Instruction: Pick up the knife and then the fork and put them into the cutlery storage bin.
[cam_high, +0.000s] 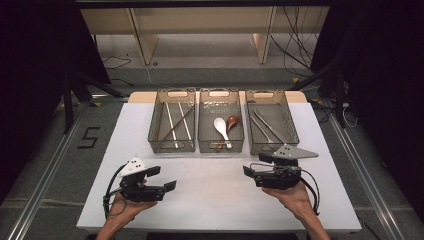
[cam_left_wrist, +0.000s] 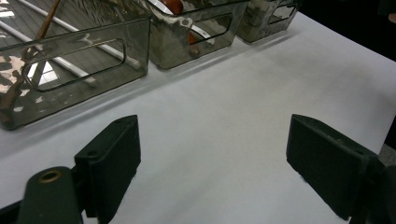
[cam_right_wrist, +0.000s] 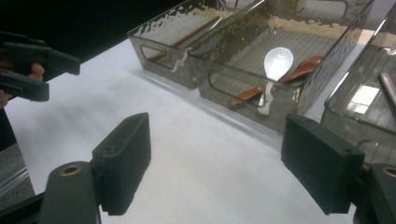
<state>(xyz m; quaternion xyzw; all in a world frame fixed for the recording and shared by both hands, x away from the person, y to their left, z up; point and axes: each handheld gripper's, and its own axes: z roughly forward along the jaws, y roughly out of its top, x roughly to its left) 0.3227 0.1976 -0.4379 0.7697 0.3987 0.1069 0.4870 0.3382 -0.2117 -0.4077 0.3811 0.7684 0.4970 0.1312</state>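
the right gripper (cam_high: 259, 164) has its fingers (cam_right_wrist: 122, 161) spread wide with only bare worktop (cam_high: 215, 190) between them; nothing is pinched. the left gripper (cam_high: 162, 177) is the same, its fingers (cam_left_wrist: 109, 158) spread wide over the white surface and nothing between them. both grippers are low over the near part of the worktop, each held in a hand that comes from the bottom edge of the high view, and they stand well apart from each other.

in front of the fingers the worktop is plain white up to a row of three smoky clear bins on the far side. the middle bin (cam_high: 221, 146) holds a white spoon (cam_high: 220, 127) and a brown spoon (cam_high: 232, 122); the two lie side by side with their bowls near each other, toward the far half of the bin. in the right gripper view the white spoon (cam_right_wrist: 277, 62) is beyond the fingers, behind the near wall of the bin, and this wall with its handle slot stands between the fingers and the spoons. the spoons are near the right gripper but apart from it, and farther from the left gripper.

the left bin (cam_high: 171, 145) holds white sticks and one brown stick that lies crossed over them. the right bin (cam_high: 272, 148) holds grey metal pieces, long and thin; what kind of cutlery i cannot tell. the grey plate on the right gripper reaches close to the near wall of this bin in the high view.
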